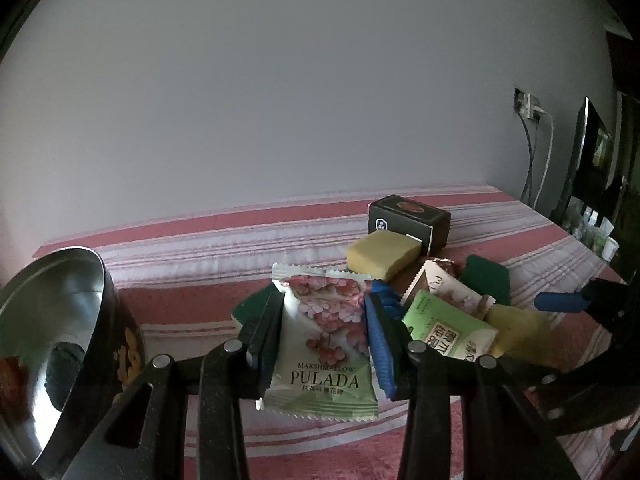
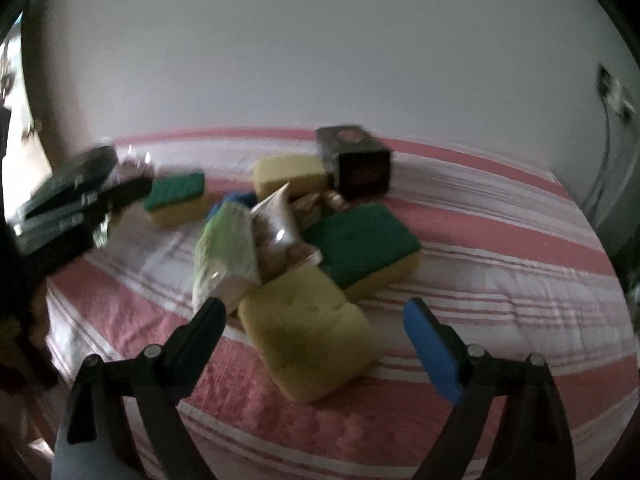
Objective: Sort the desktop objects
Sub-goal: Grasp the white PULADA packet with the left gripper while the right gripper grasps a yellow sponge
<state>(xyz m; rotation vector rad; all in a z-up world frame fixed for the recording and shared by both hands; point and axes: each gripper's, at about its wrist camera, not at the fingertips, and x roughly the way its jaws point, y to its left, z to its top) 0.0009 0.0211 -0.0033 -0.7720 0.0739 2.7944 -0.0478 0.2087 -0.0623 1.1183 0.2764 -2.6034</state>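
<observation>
Left gripper (image 1: 325,344) clamped on marshmallow packet (image 1: 324,344) (slick wrapper, may slip before the bowl (image 1: 60,344)); right gripper (image 2: 316,344), fingers apart, could snag neighbours of yellow sponge (image 2: 308,332).

The metal bowl (image 1: 52,344) at nine o'clock is cut off by the left wrist picture's edge. The marshmallow packet (image 1: 324,344) hides most of the green sponge (image 1: 252,306) behind it. In the right wrist view, the other gripper (image 2: 80,196) at nine o'clock is smeared by blur, and print on the dark box (image 2: 354,156) is unreadable.
</observation>
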